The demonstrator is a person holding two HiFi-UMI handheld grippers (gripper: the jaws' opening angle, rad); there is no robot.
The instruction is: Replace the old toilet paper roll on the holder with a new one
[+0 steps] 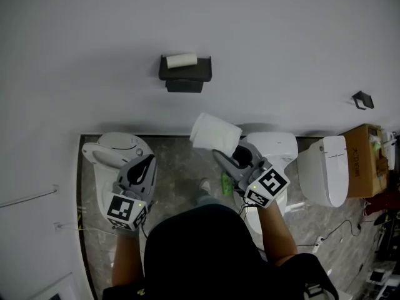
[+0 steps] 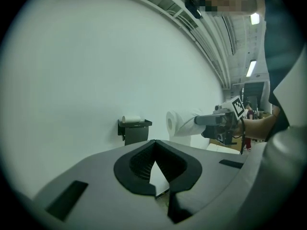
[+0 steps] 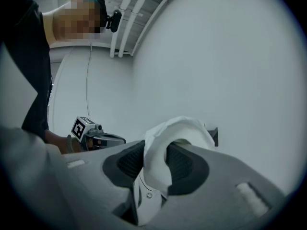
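Observation:
A black wall holder (image 1: 185, 77) carries the old roll (image 1: 181, 60), a thin white tube lying on top. Below it, the full new toilet paper roll (image 1: 215, 132) sticks out of my right gripper (image 1: 230, 155), whose jaws are shut on it. In the right gripper view the white roll (image 3: 175, 135) fills the gap between the pads and hides most of the holder (image 3: 214, 135). My left gripper (image 1: 148, 161) hangs lower left of the holder, shut and empty. The left gripper view shows the holder (image 2: 135, 130), the old roll (image 2: 131, 119) and the new roll (image 2: 179, 123) ahead.
A white toilet (image 1: 111, 150) stands under my left gripper and another (image 1: 278, 144) under the right. Further right are a third white toilet (image 1: 326, 169) and a cardboard box (image 1: 366, 159). A small black hook (image 1: 362, 99) is on the wall. Something green (image 1: 226, 183) lies on the marble floor.

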